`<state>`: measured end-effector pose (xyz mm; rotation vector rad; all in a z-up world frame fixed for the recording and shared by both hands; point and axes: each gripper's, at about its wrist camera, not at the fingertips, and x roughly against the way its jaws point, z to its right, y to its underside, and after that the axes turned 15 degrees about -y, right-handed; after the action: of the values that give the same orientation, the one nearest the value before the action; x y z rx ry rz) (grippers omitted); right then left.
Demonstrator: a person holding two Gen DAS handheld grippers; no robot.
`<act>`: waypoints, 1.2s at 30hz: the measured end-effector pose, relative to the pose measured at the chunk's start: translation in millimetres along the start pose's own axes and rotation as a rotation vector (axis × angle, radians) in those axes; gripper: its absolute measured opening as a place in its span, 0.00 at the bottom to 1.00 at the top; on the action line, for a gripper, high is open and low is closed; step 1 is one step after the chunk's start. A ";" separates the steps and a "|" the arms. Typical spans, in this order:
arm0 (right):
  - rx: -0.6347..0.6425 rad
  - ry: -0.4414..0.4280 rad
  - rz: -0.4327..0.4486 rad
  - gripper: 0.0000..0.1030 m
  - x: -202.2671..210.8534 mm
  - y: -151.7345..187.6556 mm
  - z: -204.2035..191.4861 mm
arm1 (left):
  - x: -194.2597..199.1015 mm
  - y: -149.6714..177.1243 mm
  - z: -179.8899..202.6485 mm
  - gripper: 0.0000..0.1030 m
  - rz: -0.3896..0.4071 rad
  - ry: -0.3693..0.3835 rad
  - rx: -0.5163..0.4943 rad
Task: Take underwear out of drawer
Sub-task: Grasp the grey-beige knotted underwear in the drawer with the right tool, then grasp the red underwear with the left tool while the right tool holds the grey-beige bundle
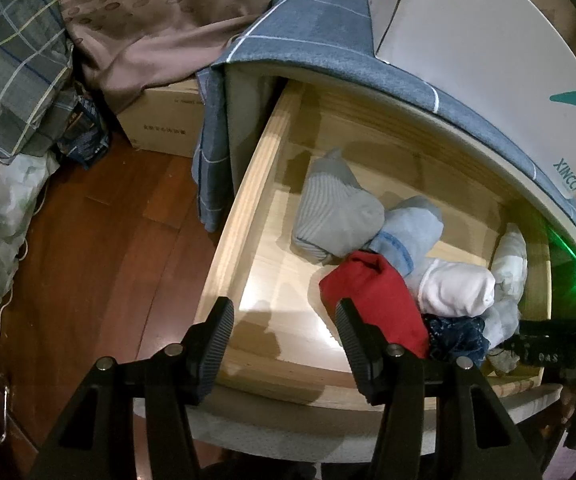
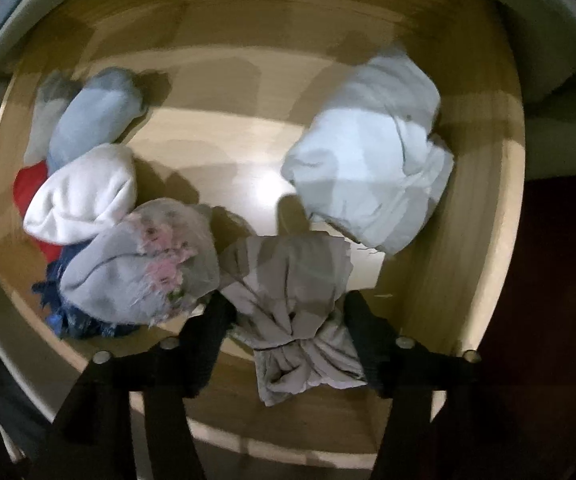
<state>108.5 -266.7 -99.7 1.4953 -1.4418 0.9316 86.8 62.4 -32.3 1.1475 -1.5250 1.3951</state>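
The wooden drawer [image 1: 248,184] is pulled out, and every garment visible lies inside it. Judged from this, removal is at the pick-up stage: one piece is being taken and none has cleared the drawer rim.

Right claw [image 2: 284,312]: it points straight down into the drawer. A grey knotted underwear bundle [image 2: 291,300] sits between its two fingers, at 6 o'clock in the right wrist view. The picture is blurred, so it cannot be told whether the pads press on the cloth or stand just clear of it.

Left claw [image 1: 284,320]: it stands wide and empty over the front of the drawer, with bare drawer floor between its fingers.

Condition of the bundle: soft, creased cloth, cinched at the middle by a tie, with loose ends fanning out. It is likely to sag when lifted.

Other contents, right wrist view:
- pale blue folded piece [image 2: 371,152] at 2 o'clock;
- floral-print roll [image 2: 148,268] at 8 o'clock, touching the grey bundle;
- white roll [image 2: 84,196] at 9 o'clock;
- red roll [image 1: 371,304], beside the left claw's right-hand finger in the left wrist view.
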 end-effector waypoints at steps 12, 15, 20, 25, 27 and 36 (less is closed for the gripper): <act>0.201 0.145 -0.082 0.66 -23.8 1.7 -31.2 | -0.4 -0.1 0.1 0.53 -0.012 -0.002 0.003; 0.162 0.159 -0.074 0.59 -27.4 -0.2 -22.4 | -1.6 0.0 0.7 0.53 -0.021 0.000 0.001; 0.107 0.126 -0.048 0.50 -26.0 5.3 -22.0 | -1.9 0.2 4.5 0.53 -0.021 -0.007 -0.015; 0.027 0.090 0.055 0.46 -5.6 19.4 -3.5 | -4.1 1.0 7.6 0.53 -0.037 -0.011 -0.027; -0.013 0.074 0.101 0.46 -0.3 25.9 1.0 | -5.5 1.0 9.0 0.53 -0.046 -0.016 -0.034; -0.119 -0.020 0.341 0.45 41.8 61.4 16.2 | -10.3 1.7 17.4 0.53 -0.082 -0.008 -0.049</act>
<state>49.2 -296.6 -62.6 1.1960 -1.7700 1.0137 89.0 46.5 -44.5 1.1735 -1.4932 1.2929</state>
